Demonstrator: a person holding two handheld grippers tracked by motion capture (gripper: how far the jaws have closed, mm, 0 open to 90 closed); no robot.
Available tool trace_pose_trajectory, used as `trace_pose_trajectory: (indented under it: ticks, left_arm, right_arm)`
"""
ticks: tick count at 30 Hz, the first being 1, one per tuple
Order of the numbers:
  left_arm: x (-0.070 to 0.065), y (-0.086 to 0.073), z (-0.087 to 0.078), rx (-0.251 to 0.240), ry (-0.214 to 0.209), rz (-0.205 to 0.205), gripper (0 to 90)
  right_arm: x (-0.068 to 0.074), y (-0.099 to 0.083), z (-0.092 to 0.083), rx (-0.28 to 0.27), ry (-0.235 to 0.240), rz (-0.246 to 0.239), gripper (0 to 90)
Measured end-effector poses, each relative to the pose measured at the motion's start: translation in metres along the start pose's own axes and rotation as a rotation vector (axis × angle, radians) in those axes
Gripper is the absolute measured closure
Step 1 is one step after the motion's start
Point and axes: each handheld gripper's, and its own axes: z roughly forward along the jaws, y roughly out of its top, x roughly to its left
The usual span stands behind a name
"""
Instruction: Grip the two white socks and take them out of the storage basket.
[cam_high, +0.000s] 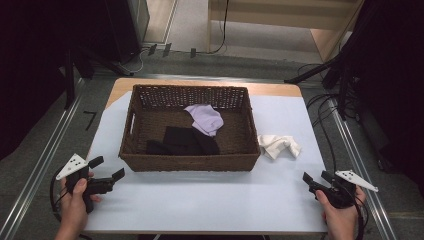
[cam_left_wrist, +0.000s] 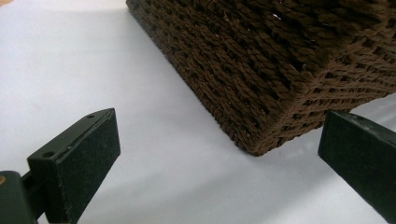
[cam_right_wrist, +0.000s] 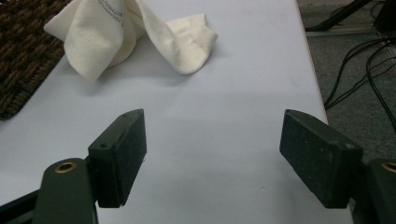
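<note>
We see a pale blue table on a grey floor, with a brown woven basket at the frame's centre holding a lilac cloth and a black cloth. Just right of the basket, the cream cloth lies crumpled on the tabletop. At the lower left the left gripper and at the lower right the right gripper hang low over the table in the person's hands, jaws apart and empty, the right one aimed toward the cream cloth with bare table between them.

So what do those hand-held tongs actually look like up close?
Each hand holds black tongs with a pistol-like body: the left tongs and right tongs. Both end in two flat, rectangular black pads, carry a grey three-cornered plate dotted with holes, and trail a black cable.
</note>
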Motion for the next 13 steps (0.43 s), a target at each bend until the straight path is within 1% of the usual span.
trace_pose_trajectory:
  ticks: [5,8,13]
  left_arm:
    - [0.0004,0.0000,-0.0002,0.001,-0.006,0.000,0.1]
    - [0.0004,0.0002,0.0004,0.002,-0.008,-0.005,0.0]
    - [0.0007,0.0003,0.0009,0.004,-0.005,-0.007,0.1]
  right_arm:
    - [-0.0002,0.0001,0.0011,0.000,-0.011,-0.006,23.2]
    - [0.0005,0.0000,0.0009,0.006,-0.017,-0.002,23.2]
    - [-0.0003,0.0002,0.0015,0.002,-0.015,-0.001,23.1]
